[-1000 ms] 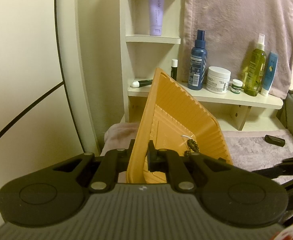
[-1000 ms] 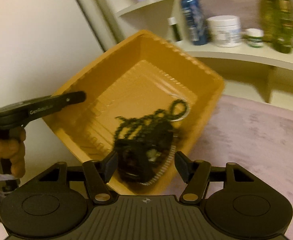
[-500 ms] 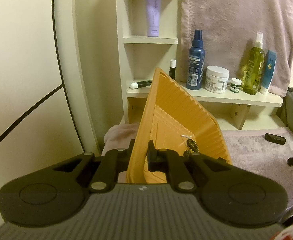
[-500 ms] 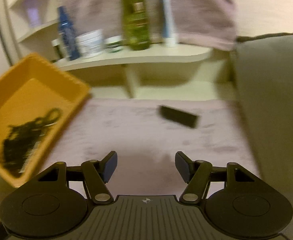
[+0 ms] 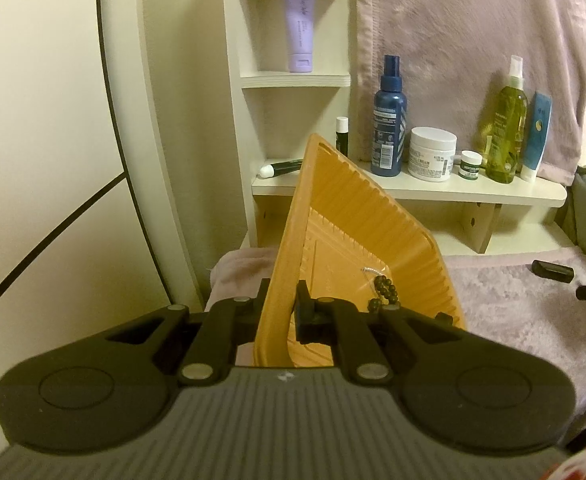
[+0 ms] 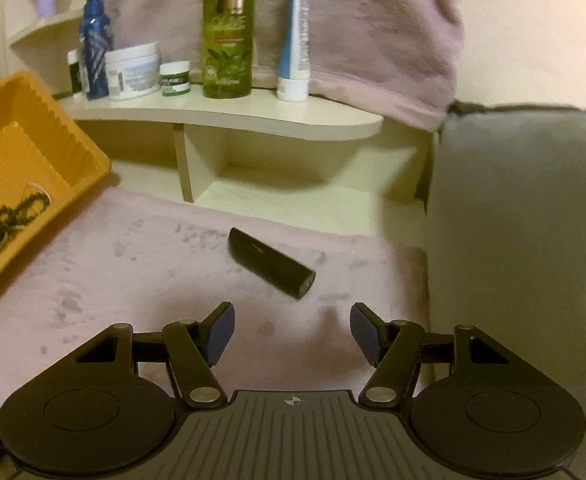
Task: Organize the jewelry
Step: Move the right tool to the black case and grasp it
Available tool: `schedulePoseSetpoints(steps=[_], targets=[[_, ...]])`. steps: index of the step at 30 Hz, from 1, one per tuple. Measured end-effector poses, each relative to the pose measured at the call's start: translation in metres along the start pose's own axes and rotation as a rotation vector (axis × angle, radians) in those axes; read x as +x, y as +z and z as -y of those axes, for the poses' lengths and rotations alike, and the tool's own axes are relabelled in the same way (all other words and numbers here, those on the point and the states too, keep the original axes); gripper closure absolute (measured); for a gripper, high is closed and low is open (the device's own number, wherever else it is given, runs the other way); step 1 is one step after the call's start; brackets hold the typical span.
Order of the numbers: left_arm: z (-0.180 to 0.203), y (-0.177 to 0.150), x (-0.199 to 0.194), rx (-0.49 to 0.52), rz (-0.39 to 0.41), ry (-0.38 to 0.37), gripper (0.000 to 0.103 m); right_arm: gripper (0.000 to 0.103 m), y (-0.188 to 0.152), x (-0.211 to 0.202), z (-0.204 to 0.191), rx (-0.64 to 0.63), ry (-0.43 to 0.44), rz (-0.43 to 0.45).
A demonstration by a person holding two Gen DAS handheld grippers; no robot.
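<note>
An orange plastic tray (image 5: 357, 236) is tilted up on one side, and my left gripper (image 5: 283, 310) is shut on its near rim. Dark beaded jewelry (image 5: 385, 292) with a silvery chain lies inside it. From the right wrist the same tray (image 6: 21, 152) sits at the left edge with the dark beads (image 6: 5, 224) heaped in it. My right gripper (image 6: 291, 334) stands open and holds nothing, just short of a small black oblong case (image 6: 271, 262) lying on the pink fuzzy cloth (image 6: 153, 272). That case (image 5: 553, 271) also shows at far right in the left view.
A cream shelf (image 6: 229, 118) behind carries a blue spray bottle (image 5: 389, 120), a white jar (image 5: 431, 154), a small green-label jar (image 5: 470, 165), a green bottle (image 6: 227, 32) and a blue tube (image 5: 537, 136). A grey cushion (image 6: 521, 220) bounds the right side. A pink towel (image 5: 473, 32) hangs behind.
My right gripper swung away from over the tray to the right and now faces the black case on the cloth. The left gripper and tray stayed put.
</note>
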State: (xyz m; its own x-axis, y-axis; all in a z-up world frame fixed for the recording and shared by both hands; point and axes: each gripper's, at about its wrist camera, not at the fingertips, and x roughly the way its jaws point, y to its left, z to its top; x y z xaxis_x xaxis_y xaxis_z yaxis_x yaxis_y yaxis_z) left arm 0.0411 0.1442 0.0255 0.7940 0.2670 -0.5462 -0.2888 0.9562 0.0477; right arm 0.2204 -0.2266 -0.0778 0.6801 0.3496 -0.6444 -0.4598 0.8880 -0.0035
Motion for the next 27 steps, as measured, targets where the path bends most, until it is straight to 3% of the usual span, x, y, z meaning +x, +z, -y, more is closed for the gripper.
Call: schedulePoseSetpoints(steps=[10,13,20,27], targets=[[0.001,0.001,0.0,0.005,-0.004,0.004,0.094,0.041,0.019,0.044,0.009,-0.083,0.063,-0.021],[0.001,0.001,0.001,0.004,-0.005,0.003,0.094,0.058,0.021,0.052,0.005,-0.1,0.074,-0.036],[0.001,0.001,0.001,0.002,-0.004,0.002,0.094,0.076,0.016,0.04,-0.01,-0.106,0.07,-0.056],[0.001,0.0,0.0,0.0,-0.001,0.0,0.094,0.078,0.003,0.005,-0.04,-0.055,0.118,-0.093]])
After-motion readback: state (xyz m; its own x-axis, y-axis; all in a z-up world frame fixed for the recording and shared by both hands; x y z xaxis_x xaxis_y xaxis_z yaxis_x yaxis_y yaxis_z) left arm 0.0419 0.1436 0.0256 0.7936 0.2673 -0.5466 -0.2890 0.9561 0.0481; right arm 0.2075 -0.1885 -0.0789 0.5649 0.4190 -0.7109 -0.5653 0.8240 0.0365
